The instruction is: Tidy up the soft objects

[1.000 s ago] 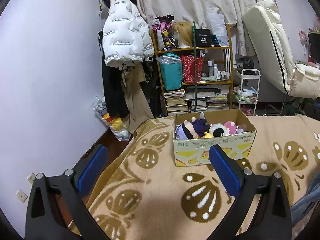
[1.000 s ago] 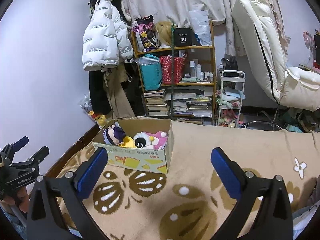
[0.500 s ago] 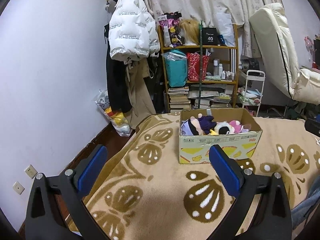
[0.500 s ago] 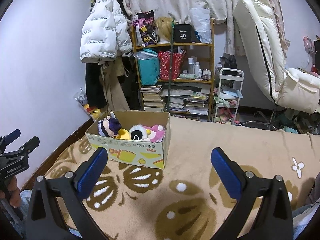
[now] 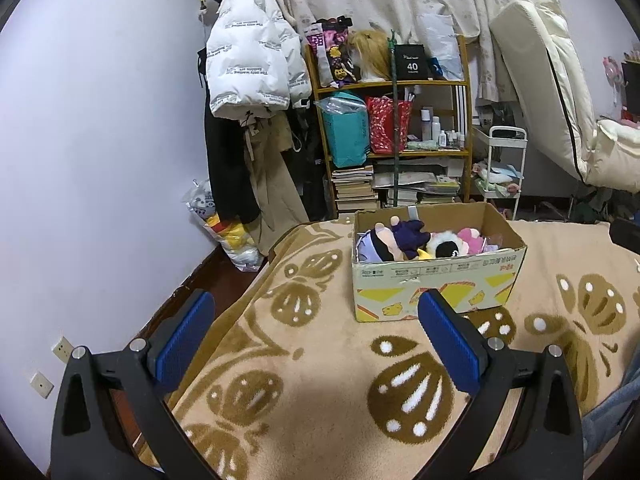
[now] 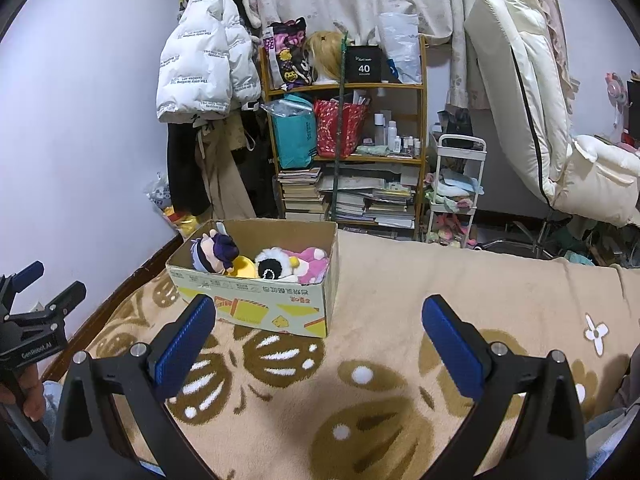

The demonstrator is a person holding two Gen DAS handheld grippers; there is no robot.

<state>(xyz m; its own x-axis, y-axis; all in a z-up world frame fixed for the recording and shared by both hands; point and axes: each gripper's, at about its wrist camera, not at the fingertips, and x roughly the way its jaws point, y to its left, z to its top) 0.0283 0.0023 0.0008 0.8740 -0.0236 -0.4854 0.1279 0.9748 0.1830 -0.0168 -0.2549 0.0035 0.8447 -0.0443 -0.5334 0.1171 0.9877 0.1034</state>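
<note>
A cardboard box [image 5: 436, 284] stands on the patterned blanket [image 5: 320, 360] and holds several plush toys: a purple-haired doll [image 5: 390, 240], a black-and-white plush [image 5: 444, 246] and a pink plush [image 5: 472, 236]. The box also shows in the right wrist view [image 6: 256, 300], with the doll [image 6: 214, 254] and the pink plush [image 6: 308, 264] inside. My left gripper [image 5: 314, 340] is open and empty, short of the box. My right gripper [image 6: 318, 344] is open and empty, to the right of the box. The left gripper also shows at the far left of the right wrist view [image 6: 36, 312].
A shelf unit [image 5: 392, 128] with bags and stacked books stands behind the bed. Coats [image 5: 252, 68] hang on the wall at left. A white trolley [image 6: 456, 188] and a cream recliner [image 6: 532, 100] stand at right. The bed edge [image 5: 188, 284] drops to the floor at left.
Both grippers have risen and drawn back a little, so the box sits lower and farther in each view. Both stay open and empty.
</note>
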